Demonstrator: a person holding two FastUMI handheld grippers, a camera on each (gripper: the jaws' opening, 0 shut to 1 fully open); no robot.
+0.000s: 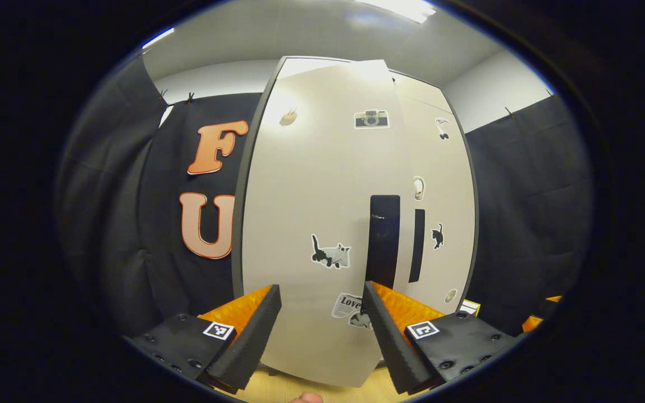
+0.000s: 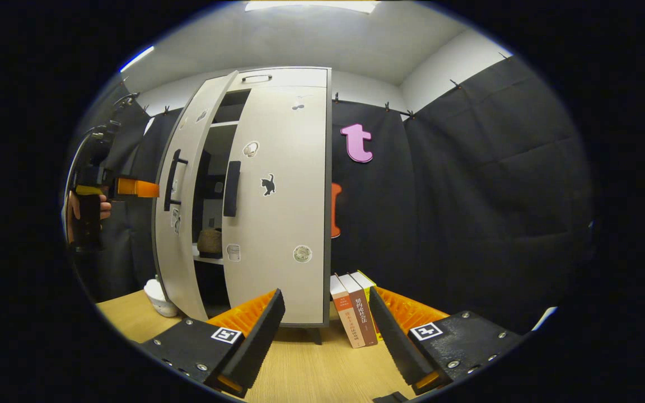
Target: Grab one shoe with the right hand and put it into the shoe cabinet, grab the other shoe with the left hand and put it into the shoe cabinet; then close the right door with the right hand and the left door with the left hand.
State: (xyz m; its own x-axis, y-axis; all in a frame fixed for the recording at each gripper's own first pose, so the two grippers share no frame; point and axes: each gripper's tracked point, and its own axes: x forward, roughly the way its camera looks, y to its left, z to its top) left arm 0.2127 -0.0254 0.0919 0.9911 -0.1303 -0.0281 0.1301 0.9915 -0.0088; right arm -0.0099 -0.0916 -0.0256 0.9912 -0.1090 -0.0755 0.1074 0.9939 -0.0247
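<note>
White left door (image 1: 322, 212) ajar; left claw (image 1: 322, 330) level, open, facing it; right claw (image 2: 328, 336) open.

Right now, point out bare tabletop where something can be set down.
Bare wood lies before the shoe cabinet, between the right gripper and its right door. Crowded: books beside the cabinet, a white object beneath the left door.

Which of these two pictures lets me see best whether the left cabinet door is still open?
The right gripper view. It sees the left door from the side, angled out from the shoe cabinet with a gap showing shelves. The left gripper view faces that door head-on, so the gap hardly shows.
</note>
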